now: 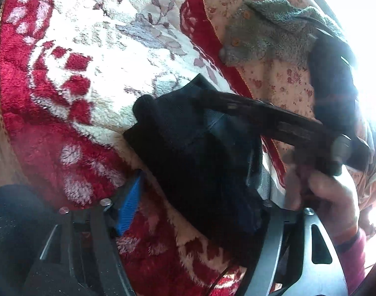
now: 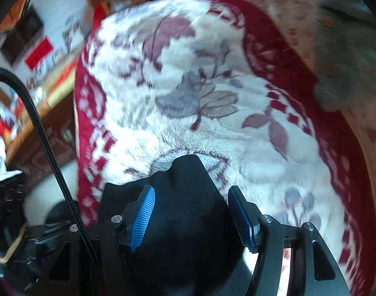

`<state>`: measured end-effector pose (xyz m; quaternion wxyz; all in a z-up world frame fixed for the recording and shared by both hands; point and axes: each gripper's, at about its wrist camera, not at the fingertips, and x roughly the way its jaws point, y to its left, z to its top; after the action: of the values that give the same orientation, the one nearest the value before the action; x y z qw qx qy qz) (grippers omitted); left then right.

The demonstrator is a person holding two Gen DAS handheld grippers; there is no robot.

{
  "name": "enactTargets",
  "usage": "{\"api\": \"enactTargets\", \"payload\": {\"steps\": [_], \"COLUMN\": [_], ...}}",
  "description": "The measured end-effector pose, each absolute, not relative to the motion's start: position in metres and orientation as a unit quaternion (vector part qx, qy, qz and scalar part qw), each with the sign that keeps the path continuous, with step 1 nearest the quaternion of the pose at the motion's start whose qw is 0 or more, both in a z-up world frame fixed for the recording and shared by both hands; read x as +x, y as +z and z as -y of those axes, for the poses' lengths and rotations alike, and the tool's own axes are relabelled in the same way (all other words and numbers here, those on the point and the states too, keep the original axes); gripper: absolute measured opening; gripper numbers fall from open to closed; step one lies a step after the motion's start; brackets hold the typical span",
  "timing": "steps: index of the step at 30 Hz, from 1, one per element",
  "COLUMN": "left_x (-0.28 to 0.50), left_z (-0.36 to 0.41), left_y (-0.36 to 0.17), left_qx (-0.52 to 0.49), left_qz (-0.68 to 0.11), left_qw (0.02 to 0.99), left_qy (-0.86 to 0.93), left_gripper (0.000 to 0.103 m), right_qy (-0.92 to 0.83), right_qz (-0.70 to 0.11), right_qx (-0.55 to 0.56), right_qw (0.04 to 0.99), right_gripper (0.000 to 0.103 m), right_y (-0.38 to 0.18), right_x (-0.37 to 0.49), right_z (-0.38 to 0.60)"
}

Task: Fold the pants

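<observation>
You have one pair of dark pants [image 1: 188,148] in view, bunched into a single heap. One red-and-white plush blanket [image 1: 76,61] lies beneath it, and one floral-print sheet [image 1: 281,81] lies beside that blanket. One grey towelling garment [image 1: 262,39] rests on the sheet; you can count two orange buttons on it. Two grippers are present: your left gripper [image 1: 195,197] shows one blue pad, the other side hidden by cloth; your right gripper [image 2: 192,219] shows two blue-padded fingers [image 2: 142,219]. One bare hand [image 1: 328,194] is visible. One black ribbed cable [image 2: 47,148] appears in the right wrist view.
</observation>
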<state>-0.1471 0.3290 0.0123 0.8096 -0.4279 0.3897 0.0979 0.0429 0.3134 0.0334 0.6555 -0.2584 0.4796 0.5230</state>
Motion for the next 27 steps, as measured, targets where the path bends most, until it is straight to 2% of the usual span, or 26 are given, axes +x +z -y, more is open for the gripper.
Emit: {"api": "enactTargets", "payload": {"steps": [2,3,5,7,8,9,10,11,12,15,22,27], "left_x": [-0.144,-0.143,-0.14,-0.141,-0.141,-0.141,-0.141,-0.142,-0.144,-0.148,-0.158,-0.159], "left_z": [-0.328,-0.328,-0.328,-0.329,-0.329,-0.33,-0.333,-0.336,-0.338,-0.333,-0.283,-0.219], "left_y": [0.012,0.012,0.011,0.01,0.01,0.01,0.009,0.008,0.01,0.031,0.108,0.151], "left_qx": [-0.427,-0.426,-0.428,-0.427,-0.421,-0.408,-0.404,-0.416,-0.422,-0.402,-0.323,-0.265], "left_qz": [-0.386,-0.385,-0.379,-0.366,-0.364,-0.368,-0.374,-0.371,-0.368,-0.35,-0.286,-0.267], "left_qw": [0.812,0.813,0.815,0.821,0.825,0.828,0.827,0.823,0.823,0.841,0.901,0.925], "left_qy": [0.096,0.096,0.096,0.097,0.099,0.112,0.116,0.106,0.1,0.091,0.038,-0.048], "left_gripper": [0.079,0.081,0.083,0.083,0.071,0.044,0.04,0.035,0.026,0.018,0.016,0.016], "right_qy": [0.522,0.525,0.534,0.533,0.537,0.54,0.544,0.55,0.556,0.571,0.58,0.566], "right_qz": [-0.486,-0.491,-0.49,-0.483,-0.474,-0.467,-0.462,-0.457,-0.451,-0.432,-0.371,-0.341], "right_qx": [-0.286,-0.286,-0.27,-0.275,-0.274,-0.269,-0.257,-0.241,-0.221,-0.173,-0.062,0.034], "right_qw": [0.64,0.634,0.634,0.639,0.642,0.646,0.652,0.656,0.662,0.676,0.723,0.75], "right_gripper": [0.058,0.054,0.033,0.026,0.02,0.018,0.014,0.013,0.013,0.012,0.011,0.011], "right_y": [0.023,0.02,0.017,0.012,0.014,0.018,0.024,0.032,0.042,0.075,0.153,0.187], "right_x": [0.045,0.047,0.051,0.049,0.046,0.043,0.043,0.043,0.043,0.04,0.031,0.025], "right_z": [-0.327,-0.329,-0.332,-0.332,-0.33,-0.327,-0.322,-0.318,-0.311,-0.29,-0.21,-0.12]}}
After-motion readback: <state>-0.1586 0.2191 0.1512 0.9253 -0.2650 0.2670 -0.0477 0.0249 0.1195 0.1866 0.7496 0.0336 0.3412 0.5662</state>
